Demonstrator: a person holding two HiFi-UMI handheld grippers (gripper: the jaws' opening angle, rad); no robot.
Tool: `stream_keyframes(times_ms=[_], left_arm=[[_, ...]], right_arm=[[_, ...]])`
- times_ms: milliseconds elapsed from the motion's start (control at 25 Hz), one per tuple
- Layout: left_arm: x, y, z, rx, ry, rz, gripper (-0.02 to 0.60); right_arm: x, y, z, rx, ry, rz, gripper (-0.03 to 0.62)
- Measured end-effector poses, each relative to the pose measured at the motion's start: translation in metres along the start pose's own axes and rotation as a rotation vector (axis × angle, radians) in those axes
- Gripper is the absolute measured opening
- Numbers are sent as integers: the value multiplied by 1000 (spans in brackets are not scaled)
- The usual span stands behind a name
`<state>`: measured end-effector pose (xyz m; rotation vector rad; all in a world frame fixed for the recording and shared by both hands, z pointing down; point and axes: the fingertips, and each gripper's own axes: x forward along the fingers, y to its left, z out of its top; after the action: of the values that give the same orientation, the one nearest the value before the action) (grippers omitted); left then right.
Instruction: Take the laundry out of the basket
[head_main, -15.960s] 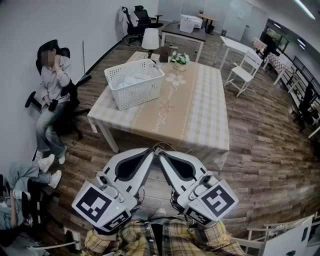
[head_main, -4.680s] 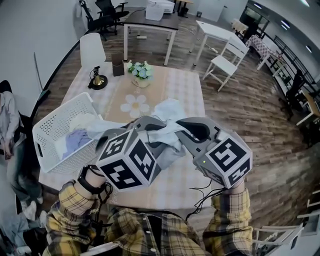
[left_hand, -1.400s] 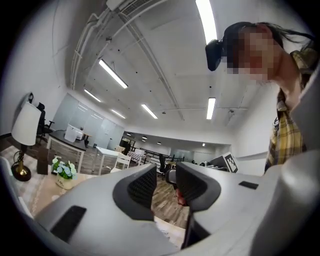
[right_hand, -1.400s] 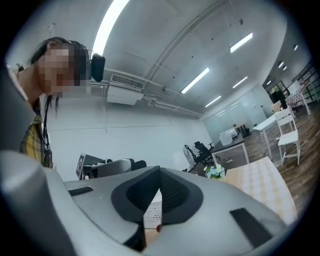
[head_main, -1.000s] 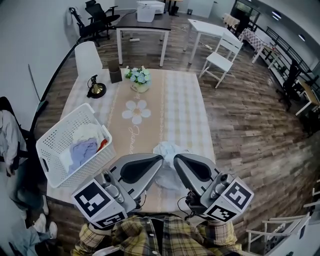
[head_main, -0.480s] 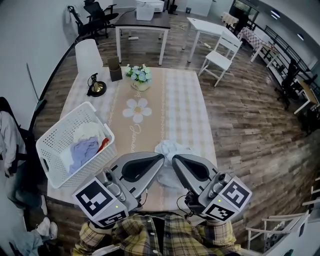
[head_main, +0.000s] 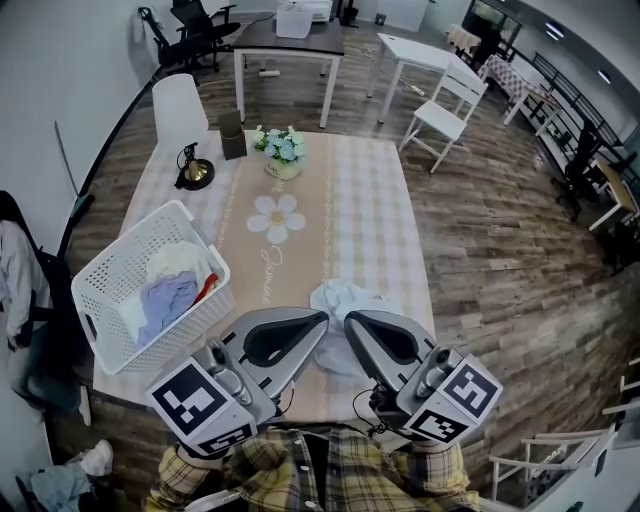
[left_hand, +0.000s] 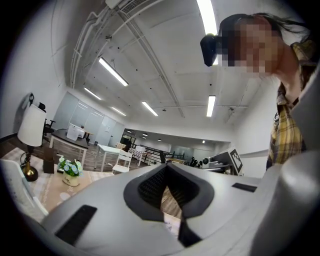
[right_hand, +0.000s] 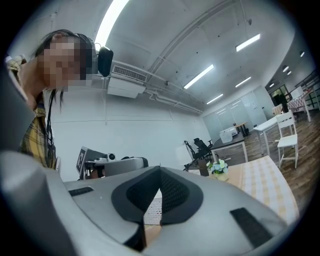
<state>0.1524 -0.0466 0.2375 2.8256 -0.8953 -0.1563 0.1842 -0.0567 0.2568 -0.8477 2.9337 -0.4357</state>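
Note:
The white laundry basket (head_main: 95, 290) stands at the table's left front corner, holding a white, a lavender (head_main: 165, 300) and a red piece of clothing. A pale crumpled garment (head_main: 340, 298) lies on the table near its front edge, partly hidden behind my grippers. My left gripper (head_main: 322, 318) and right gripper (head_main: 350, 318) hang side by side just in front of that garment, tips nearly meeting. In the left gripper view the left gripper (left_hand: 166, 167) is shut with nothing in it. In the right gripper view the right gripper (right_hand: 160, 170) is likewise shut and empty.
At the table's far end stand a lamp (head_main: 180, 112), a brown box (head_main: 232, 142) and a flower pot (head_main: 281, 153). A white chair (head_main: 440, 105) stands beyond the table's right corner. A seated person (head_main: 15, 275) is by the wall left of the basket.
A few seconds ago both grippers held the pale garment up over the table; it now lies on the table and they are shut and empty. Over the last second nothing moved visibly.

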Motion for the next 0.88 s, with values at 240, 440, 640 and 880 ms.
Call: stream_keyframes(times_ms=[240,440,640,880], left_arm=[[0,-3,3,4,1,8,11],[3,-6,2,8,1,20,11],[5,-12,0,8,2,42,11],[-5,-15,-9,5,5,121,11]], right_arm=[[-1,2,3,-5,-6,12,-5],[-6,0,1,1,-2,21,-5],[-11,0,0,4,9,43,-5],[-9,3,-8,6,29,110,-5]])
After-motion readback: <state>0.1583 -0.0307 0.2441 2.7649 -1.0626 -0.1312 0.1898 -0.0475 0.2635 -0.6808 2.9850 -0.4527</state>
